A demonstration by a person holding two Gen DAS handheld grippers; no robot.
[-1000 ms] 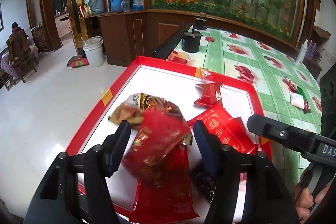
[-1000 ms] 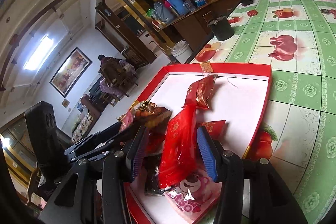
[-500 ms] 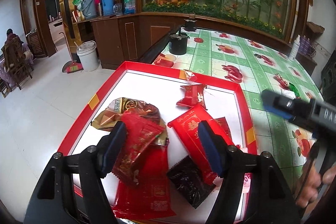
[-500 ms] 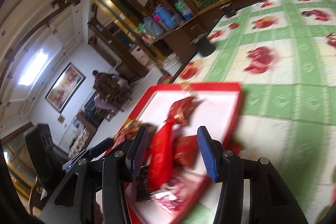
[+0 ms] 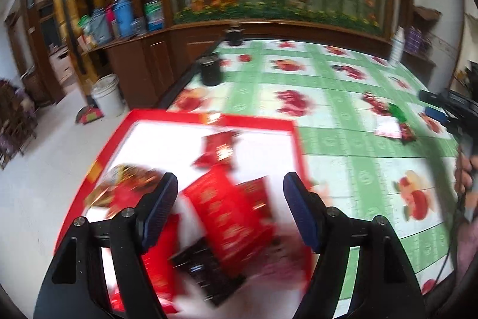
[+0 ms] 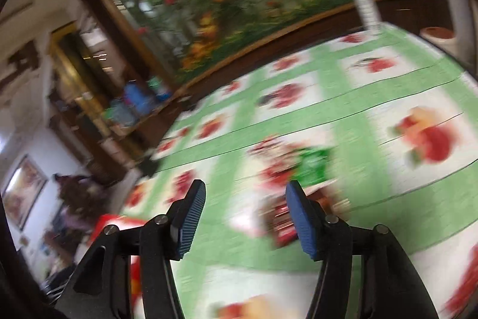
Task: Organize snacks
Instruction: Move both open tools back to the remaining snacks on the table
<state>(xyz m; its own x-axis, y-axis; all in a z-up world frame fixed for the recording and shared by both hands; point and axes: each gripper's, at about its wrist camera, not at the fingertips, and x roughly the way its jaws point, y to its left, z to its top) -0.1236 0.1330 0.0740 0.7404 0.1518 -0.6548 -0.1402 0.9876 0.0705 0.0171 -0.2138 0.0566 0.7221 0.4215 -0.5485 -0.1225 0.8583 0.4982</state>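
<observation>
Since a second ago the right gripper [image 6: 245, 217] has swung off the red tray [image 5: 98, 163] and let go of its red packet, so now it hangs over the green tablecloth [image 6: 343, 145], jaws opening and empty, with loose snacks [image 6: 286, 169] at 12 o'clock. Left gripper [image 5: 230, 205] is opening too, empty, over the red packets [image 5: 227, 214] piled in the tray.
</observation>
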